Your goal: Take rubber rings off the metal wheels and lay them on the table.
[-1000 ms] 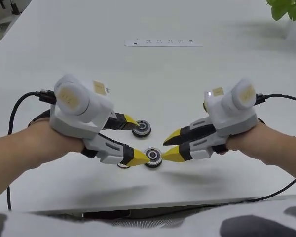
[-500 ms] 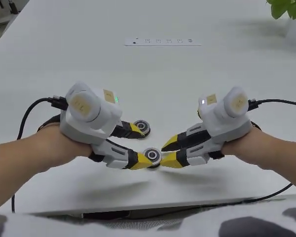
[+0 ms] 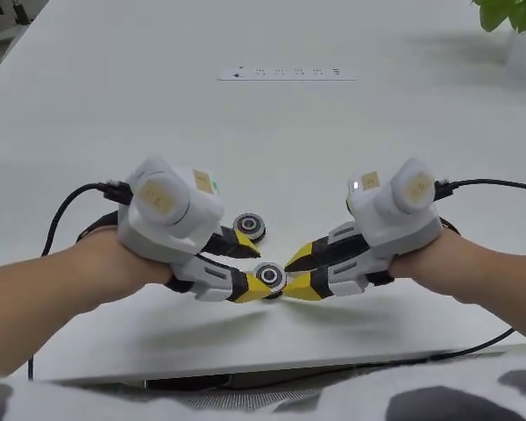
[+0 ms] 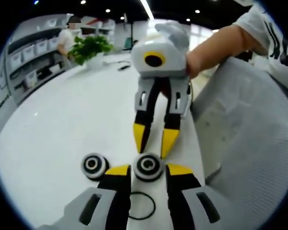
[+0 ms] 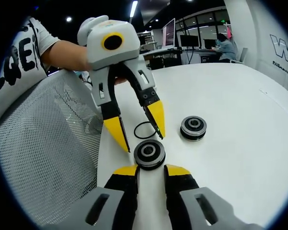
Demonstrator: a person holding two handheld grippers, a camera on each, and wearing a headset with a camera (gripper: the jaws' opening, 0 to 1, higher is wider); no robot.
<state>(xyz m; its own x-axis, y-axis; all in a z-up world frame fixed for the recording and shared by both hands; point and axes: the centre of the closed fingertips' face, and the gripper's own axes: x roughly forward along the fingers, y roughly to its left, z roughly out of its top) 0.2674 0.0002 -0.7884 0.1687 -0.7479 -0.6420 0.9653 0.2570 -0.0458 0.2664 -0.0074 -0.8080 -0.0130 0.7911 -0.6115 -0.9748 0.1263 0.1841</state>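
My left gripper [image 3: 251,265] and right gripper [image 3: 291,272], part-open and empty, flank the wheel [image 3: 270,277]; an uneven squeeze may squirt it toward 6 o'clock, off the table [image 3: 333,140].

The left gripper [image 3: 250,267] and right gripper [image 3: 296,270] look alike: a bulky, rounded white and pale-grey housing, black jaws ending in yellow wedge tips, and a small tan label on top. A black cable [image 3: 74,197] leaves the rear of the left housing, and a second cable [image 3: 491,182] leaves the right. The person wears a white short-sleeved T-shirt [image 5: 17,48] with bold black lettering.
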